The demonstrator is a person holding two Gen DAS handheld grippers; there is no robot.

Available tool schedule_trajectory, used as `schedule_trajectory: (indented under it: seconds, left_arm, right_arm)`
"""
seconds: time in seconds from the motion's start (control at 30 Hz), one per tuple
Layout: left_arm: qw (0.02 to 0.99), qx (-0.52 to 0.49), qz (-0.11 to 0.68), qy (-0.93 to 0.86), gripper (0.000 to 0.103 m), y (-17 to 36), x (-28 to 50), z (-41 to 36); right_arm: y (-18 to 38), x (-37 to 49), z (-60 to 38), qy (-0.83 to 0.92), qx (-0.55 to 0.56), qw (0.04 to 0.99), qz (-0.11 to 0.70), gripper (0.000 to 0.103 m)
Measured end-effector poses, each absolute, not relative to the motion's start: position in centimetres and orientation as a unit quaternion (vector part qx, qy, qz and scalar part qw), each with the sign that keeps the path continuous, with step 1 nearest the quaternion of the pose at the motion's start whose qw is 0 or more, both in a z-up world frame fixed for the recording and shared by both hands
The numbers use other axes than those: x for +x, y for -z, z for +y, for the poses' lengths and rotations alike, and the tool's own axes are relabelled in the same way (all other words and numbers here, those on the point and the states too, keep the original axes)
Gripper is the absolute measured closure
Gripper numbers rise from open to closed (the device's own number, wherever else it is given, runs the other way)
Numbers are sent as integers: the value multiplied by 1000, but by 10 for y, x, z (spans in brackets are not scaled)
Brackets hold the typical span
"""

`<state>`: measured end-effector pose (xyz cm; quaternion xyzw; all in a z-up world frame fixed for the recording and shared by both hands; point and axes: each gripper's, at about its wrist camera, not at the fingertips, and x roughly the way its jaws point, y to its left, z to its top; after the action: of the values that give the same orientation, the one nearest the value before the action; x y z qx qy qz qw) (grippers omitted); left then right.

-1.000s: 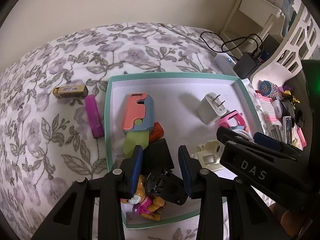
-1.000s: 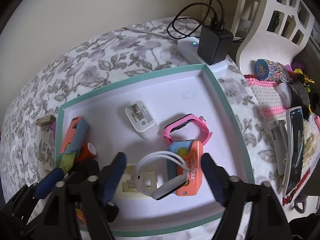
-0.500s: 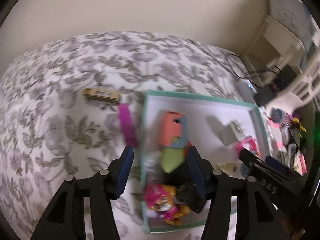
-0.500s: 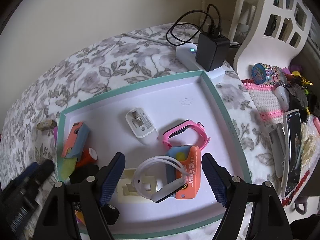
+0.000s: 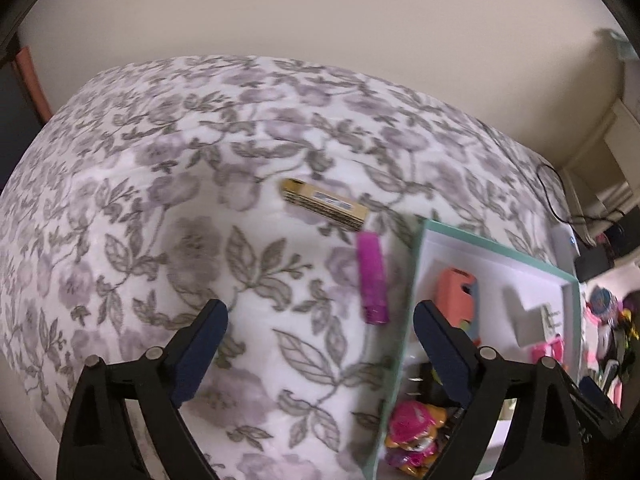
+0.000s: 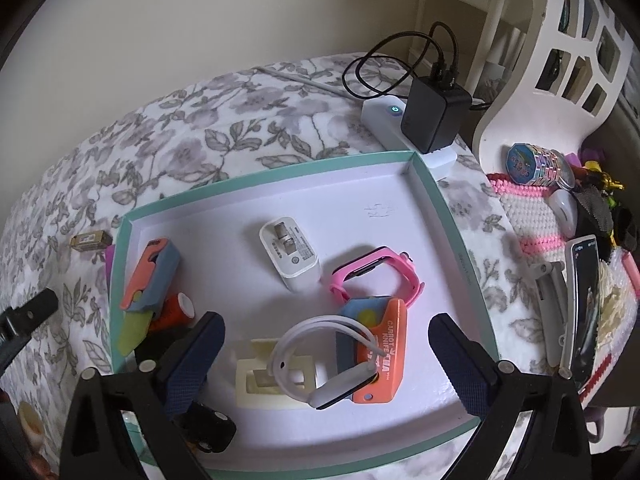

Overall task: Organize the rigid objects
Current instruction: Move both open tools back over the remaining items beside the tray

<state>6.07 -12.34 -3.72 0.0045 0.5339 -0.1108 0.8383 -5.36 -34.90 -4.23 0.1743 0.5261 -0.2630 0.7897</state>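
Note:
A teal-rimmed white tray (image 6: 440,208) on the floral bedspread holds a white charger (image 6: 290,262), a pink watch (image 6: 380,276), an orange carrot knife (image 6: 380,344) with a white band (image 6: 320,344), a coral-blue toy (image 6: 150,276) and a cream bracket (image 6: 260,376). Left of the tray (image 5: 412,280) lie a magenta stick (image 5: 372,276) and a gold box (image 5: 324,202). My left gripper (image 5: 320,340) is open and empty above the bedspread, near the magenta stick. My right gripper (image 6: 326,354) is open and empty over the band and knife.
A white power strip (image 6: 384,120) with a black adapter (image 6: 436,116) and cable sits behind the tray. A white chair (image 6: 540,80) and a pink knitted mat (image 6: 532,208) with a phone and trinkets are on the right. A pink figure (image 5: 416,432) lies in the tray's near corner.
My left gripper let go of the black object in the tray, opened wide and swung left over the bedspread toward the magenta stick. The right gripper stayed put.

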Motion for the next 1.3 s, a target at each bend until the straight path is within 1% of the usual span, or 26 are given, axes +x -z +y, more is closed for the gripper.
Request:
schedule_trajectory:
  seconds: [0.43, 0.8, 1.3]
  left_arm:
    - [843, -13, 531, 86, 8, 38, 74, -100]
    - [843, -48, 530, 76, 8, 37, 89, -76]
    - [843, -69, 532, 46, 8, 50, 126, -41]
  right_arm:
    - [36, -43, -325, 233, 162, 807, 518, 0]
    - [35, -33, -311, 215, 158, 815, 515, 0]
    - [31, 24, -258, 147, 130, 845, 497, 0]
